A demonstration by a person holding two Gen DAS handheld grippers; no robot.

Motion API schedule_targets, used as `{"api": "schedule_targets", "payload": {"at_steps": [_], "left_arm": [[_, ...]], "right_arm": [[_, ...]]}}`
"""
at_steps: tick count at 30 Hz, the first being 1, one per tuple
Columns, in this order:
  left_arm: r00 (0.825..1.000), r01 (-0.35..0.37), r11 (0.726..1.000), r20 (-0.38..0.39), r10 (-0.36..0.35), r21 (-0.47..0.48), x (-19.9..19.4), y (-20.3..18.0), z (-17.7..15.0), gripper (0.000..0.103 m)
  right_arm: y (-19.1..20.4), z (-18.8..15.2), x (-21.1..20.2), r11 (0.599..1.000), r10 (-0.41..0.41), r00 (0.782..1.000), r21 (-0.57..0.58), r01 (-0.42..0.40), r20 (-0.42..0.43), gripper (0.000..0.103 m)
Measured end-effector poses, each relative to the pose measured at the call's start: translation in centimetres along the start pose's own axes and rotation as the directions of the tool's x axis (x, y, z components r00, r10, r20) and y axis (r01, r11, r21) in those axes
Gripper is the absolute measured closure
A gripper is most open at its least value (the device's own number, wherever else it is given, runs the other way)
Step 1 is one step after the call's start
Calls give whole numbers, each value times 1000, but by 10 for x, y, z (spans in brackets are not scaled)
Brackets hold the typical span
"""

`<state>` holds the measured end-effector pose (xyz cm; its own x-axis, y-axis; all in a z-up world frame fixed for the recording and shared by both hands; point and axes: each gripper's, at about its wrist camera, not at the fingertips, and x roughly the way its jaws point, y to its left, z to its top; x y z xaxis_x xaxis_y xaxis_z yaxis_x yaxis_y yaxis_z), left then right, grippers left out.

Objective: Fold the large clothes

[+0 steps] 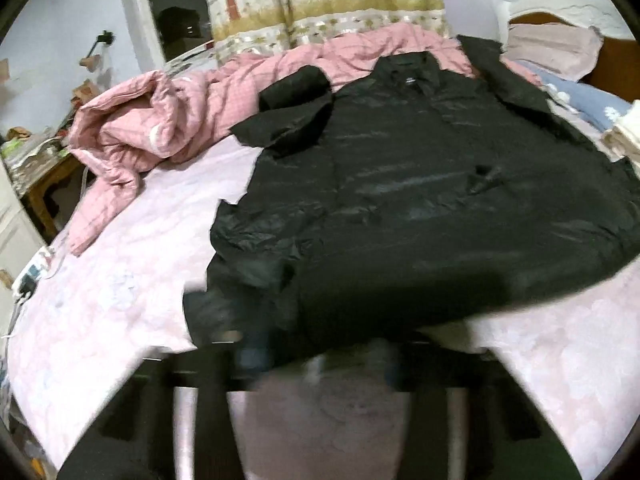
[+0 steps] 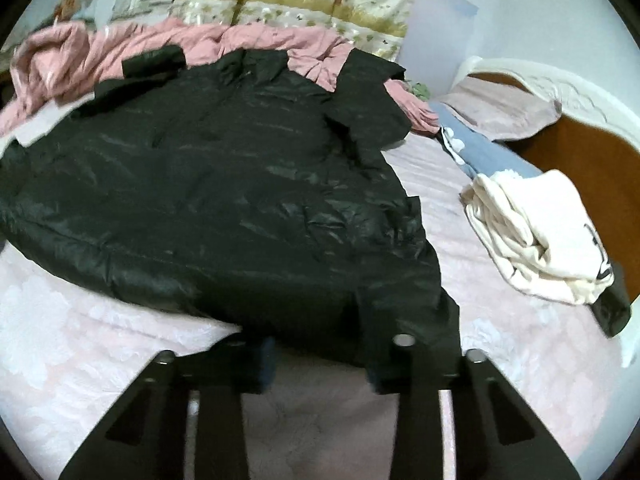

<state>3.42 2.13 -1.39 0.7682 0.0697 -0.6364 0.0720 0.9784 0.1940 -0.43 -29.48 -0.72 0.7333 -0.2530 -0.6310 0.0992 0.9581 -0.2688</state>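
Note:
A large black shiny padded jacket (image 1: 400, 200) lies spread flat on the pink bed sheet (image 1: 100, 280), collar at the far side and hem towards me. My left gripper (image 1: 320, 356) sits at the hem's left corner, blurred, its jaws narrowed with the black fabric draped between them. In the right wrist view the same jacket (image 2: 200, 180) fills the left and middle. My right gripper (image 2: 320, 364) is at the hem's right corner, and the hem edge is caught between its fingertips (image 2: 376, 376) and raised a little off the sheet (image 2: 80, 320).
A crumpled pink quilt (image 1: 160, 120) lies behind and left of the jacket, by the patterned curtain (image 1: 320, 4). A folded white garment (image 2: 536, 236) rests at the right near the blue pillow (image 2: 480, 152) and headboard (image 2: 580, 152). A cluttered side table (image 1: 36, 168) stands left of the bed.

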Motion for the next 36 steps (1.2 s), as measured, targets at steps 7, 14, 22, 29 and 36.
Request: {"api": "schedule_targets", "payload": {"at_steps": [7, 14, 22, 29, 36], "left_arm": [[1000, 14, 1000, 28, -14, -10, -40, 6, -9, 82], [1000, 22, 1000, 16, -22, -20, -89, 14, -49, 82], [998, 37, 999, 43, -35, -39, -105, 17, -62, 79], [997, 14, 999, 80, -11, -36, -108, 21, -61, 61], [996, 5, 999, 86, -2, -40, -119, 27, -43, 44]], "right_arm": [[-6, -11, -40, 997, 70, 996, 33, -72, 61, 88], [-6, -44, -96, 993, 103, 991, 43, -107, 91, 88], [-6, -63, -110, 991, 111, 991, 66, -116, 78, 88], [-13, -62, -111, 986, 118, 988, 105, -128, 96, 83], [-20, -48, -112, 988, 84, 988, 120, -99, 128, 53]]}}
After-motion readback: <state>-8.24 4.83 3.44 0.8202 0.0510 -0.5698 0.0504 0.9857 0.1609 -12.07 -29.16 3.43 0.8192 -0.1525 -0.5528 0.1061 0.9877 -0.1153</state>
